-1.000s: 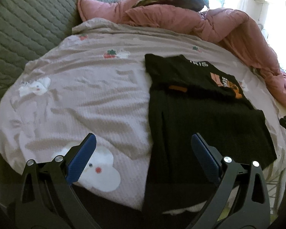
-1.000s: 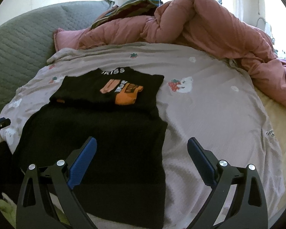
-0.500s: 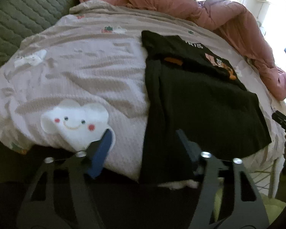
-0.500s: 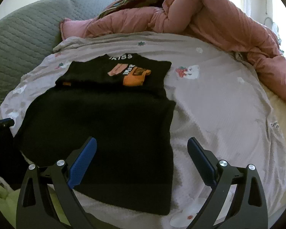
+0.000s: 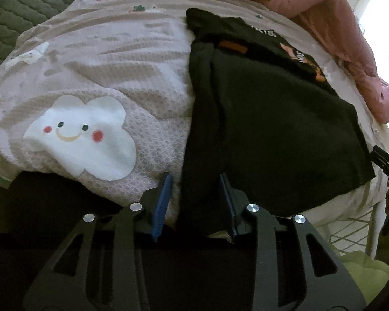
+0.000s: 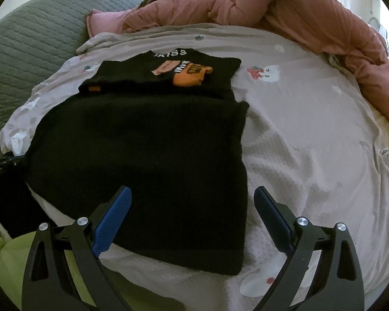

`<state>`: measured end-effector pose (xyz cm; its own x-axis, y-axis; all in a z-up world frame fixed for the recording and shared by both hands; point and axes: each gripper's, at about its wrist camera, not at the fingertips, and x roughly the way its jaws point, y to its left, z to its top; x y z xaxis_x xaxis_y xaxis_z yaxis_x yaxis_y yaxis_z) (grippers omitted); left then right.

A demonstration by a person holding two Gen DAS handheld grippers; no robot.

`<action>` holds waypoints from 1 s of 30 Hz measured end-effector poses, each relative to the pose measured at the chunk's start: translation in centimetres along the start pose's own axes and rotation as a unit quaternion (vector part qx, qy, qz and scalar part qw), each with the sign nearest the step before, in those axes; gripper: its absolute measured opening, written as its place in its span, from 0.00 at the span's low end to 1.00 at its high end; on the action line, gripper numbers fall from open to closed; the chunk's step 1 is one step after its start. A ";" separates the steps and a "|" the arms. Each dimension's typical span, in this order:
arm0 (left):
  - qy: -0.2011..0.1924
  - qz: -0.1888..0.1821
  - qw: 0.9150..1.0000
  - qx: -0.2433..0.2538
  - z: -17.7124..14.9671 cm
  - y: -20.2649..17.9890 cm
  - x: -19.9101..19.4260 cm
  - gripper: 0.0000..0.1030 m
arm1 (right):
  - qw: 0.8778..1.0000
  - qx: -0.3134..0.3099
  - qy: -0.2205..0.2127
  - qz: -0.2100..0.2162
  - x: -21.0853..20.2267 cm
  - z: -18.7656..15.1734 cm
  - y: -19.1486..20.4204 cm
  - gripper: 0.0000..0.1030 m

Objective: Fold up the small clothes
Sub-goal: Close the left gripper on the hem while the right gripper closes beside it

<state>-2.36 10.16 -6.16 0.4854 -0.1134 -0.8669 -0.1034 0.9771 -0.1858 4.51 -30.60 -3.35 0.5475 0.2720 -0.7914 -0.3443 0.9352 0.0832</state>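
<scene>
Closing in on the near hem, we have the left gripper [image 5: 198, 203] with jaws just narrowing around the near-left corner of the black garment [image 5: 272, 119], spread flat on the bed [image 5: 132, 59]; cloth sits between them, grip not yet certain. Our right gripper [image 6: 192, 220] hovers wide open, empty, over the near-right corner. Next: both pinch, then lift the hem toward the far end.

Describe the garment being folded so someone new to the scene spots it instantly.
Start at the bed sheet, pale mauve with cartoon prints, below the pink duvet. The black garment lies flat at its near edge. It alone is plain black; the black shirt beyond carries orange graphics.
</scene>
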 end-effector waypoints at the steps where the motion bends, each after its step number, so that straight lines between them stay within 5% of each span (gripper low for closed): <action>1: 0.002 0.001 1.000 -0.001 0.0 0.0 0.2 0.28 | 1.000 0.002 0.000 0.000 0.0 -0.1 -0.2 0.91; 3: 0.001 0.005 1.000 0.003 -0.1 -0.2 0.3 0.28 | 1.000 0.008 0.003 0.002 0.0 -0.4 -0.6 0.91; 7: -0.004 0.009 1.000 0.017 -0.1 -0.9 0.1 0.09 | 1.000 0.026 0.010 0.005 -0.1 -1.0 -1.6 0.91; 10: -0.009 0.003 1.000 0.018 -0.1 -0.8 -0.2 0.03 | 0.999 0.033 0.013 0.012 -0.3 -1.4 -2.0 0.84; 17: -0.032 -0.025 0.999 0.011 -0.2 -0.6 -1.8 0.02 | 0.998 0.040 0.038 0.028 0.6 -2.1 -2.4 0.54; 24: -0.009 -0.032 0.999 0.003 -0.3 -0.7 -0.3 0.03 | 0.997 0.058 0.043 0.035 1.3 -2.4 -3.3 0.45; 28: -0.014 -0.031 0.999 0.005 -0.4 -0.7 -0.5 0.02 | 0.997 0.041 0.035 0.047 0.7 -2.3 -2.9 0.09; 30: -0.024 -0.036 0.999 0.003 -0.4 -0.6 -1.1 0.02 | 0.998 0.031 0.028 0.050 -0.1 -2.2 -2.7 0.08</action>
<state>-3.21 9.58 -5.26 0.5326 -0.1740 -0.8283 -0.0625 0.9679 -0.2436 3.75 -33.65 -4.80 0.4686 0.3529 -0.8099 -0.3456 0.9169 0.1995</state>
